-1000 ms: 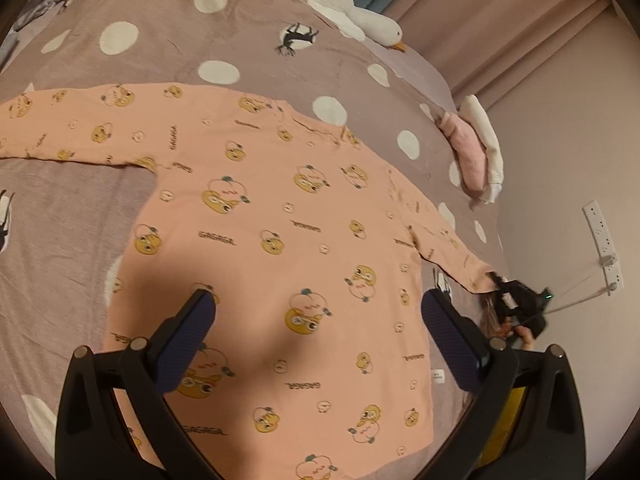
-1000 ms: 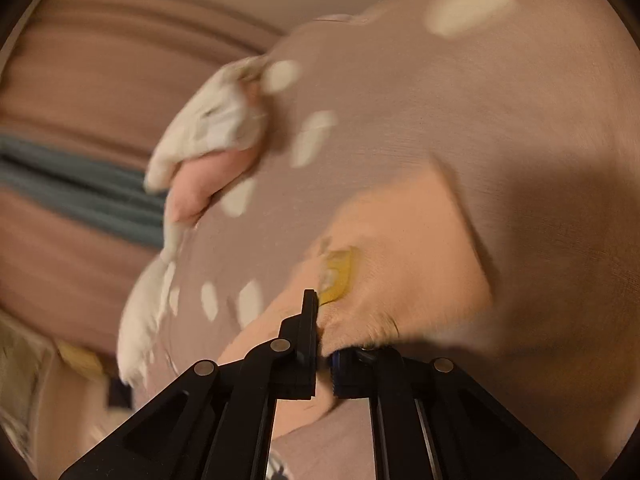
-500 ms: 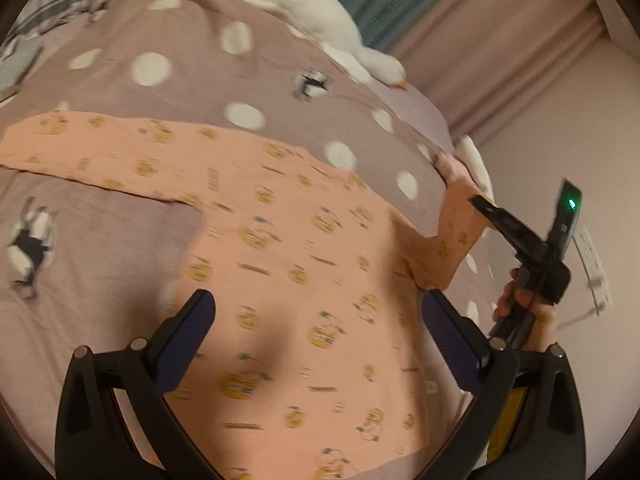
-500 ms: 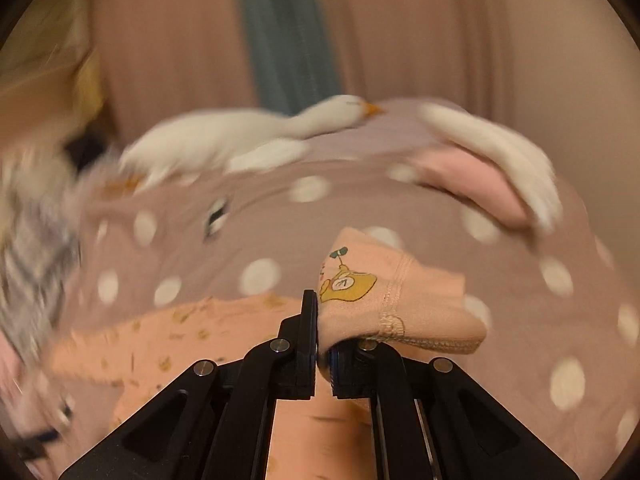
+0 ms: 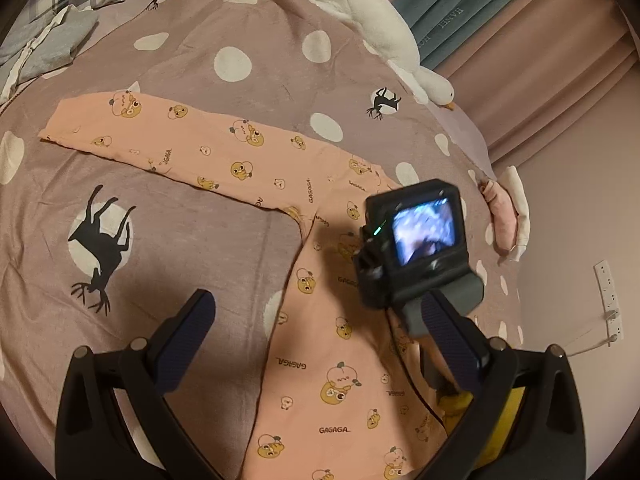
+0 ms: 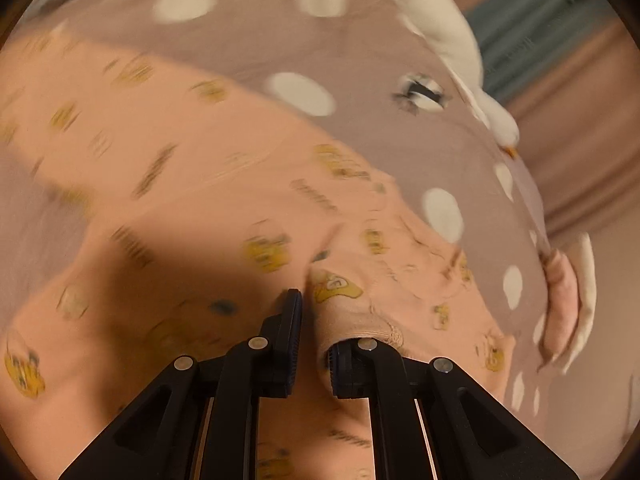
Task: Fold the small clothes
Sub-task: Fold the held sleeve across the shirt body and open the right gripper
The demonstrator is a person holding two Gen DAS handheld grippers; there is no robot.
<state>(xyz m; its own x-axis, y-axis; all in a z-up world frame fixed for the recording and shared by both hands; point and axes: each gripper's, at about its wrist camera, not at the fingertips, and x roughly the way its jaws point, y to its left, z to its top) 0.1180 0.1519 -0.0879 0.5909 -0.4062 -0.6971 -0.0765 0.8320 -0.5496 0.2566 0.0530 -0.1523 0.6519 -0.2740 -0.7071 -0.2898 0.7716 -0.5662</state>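
- The shirt [image 5: 344, 364] is a small long-sleeved top in soft peach cloth, printed all over with yellow-orange cartoon faces that wear little green sprigs.
- It lies flat on the bed cover [image 5: 208, 248], body running toward the camera and one sleeve [image 5: 168, 140] stretched straight out to the far left, its cuff at the end.
- The other sleeve cuff [image 6: 360, 312] is folded in over the body of the shirt, seen close in the right wrist view, with a stitched hem and one yellow face on it.
- The word "GAGAGA" is printed in small brown letters many times across the cloth, upright near the bottom hem and turned or upside down elsewhere.
- The bed cover is greyish mauve with white dots and black deer shapes on white rounds.
- A white plush goose [image 5: 372, 32] lies along the far edge of the bed; a pink and white bundle [image 5: 506, 216] sits at the right edge.
- Grey-green curtain folds [image 5: 452, 12] behind the goose carry pale lettering, too small to read surely.
- The left gripper [image 5: 320, 340] hangs above the shirt with its tongs spread wide and nothing between them.
- The right gripper [image 6: 314, 344] has just been opening: its tongs stand narrowly apart, the cuff still between them, draped on the right finger and clear of the left pad [image 6: 294, 328].
- In the left wrist view the right gripper's camera block [image 5: 416, 240], with a lit screen, hovers over the shirt.
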